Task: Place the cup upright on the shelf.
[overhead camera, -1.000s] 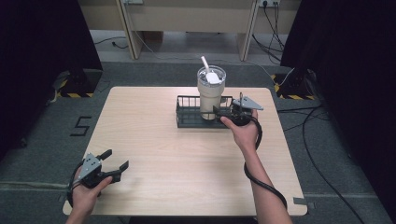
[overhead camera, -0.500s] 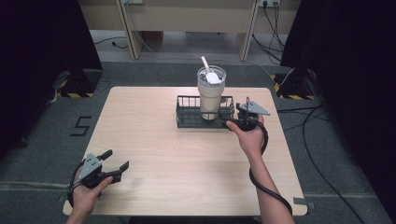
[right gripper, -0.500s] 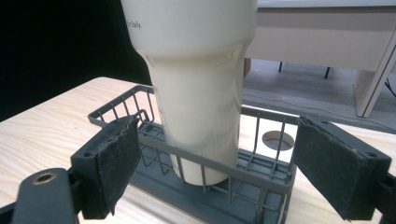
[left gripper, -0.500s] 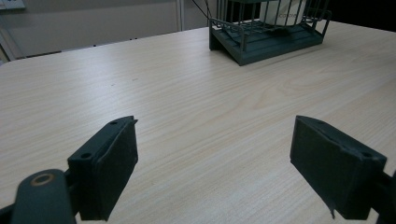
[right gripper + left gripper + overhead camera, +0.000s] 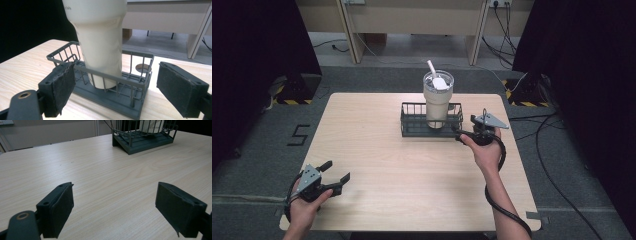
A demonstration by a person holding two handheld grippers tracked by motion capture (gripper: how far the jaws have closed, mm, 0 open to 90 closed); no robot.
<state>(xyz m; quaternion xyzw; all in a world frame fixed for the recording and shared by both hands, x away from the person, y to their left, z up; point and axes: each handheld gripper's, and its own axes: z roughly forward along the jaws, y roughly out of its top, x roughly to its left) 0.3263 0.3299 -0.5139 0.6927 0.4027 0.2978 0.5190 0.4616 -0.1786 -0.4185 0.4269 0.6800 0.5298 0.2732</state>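
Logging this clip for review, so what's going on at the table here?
A person works a claw in each hand at a wooden table. The right claw is open beside the right end of a dark wire basket, its jaws apart and holding nothing. A cream tumbler with a lid and straw stands upright inside that basket. The left claw is open too, resting low near the table's front left corner, far from the basket.

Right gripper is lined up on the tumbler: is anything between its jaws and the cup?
Yes. The wire basket's end wall stands between the open right gripper and the tumbler's base; above the rim the body is unobstructed.
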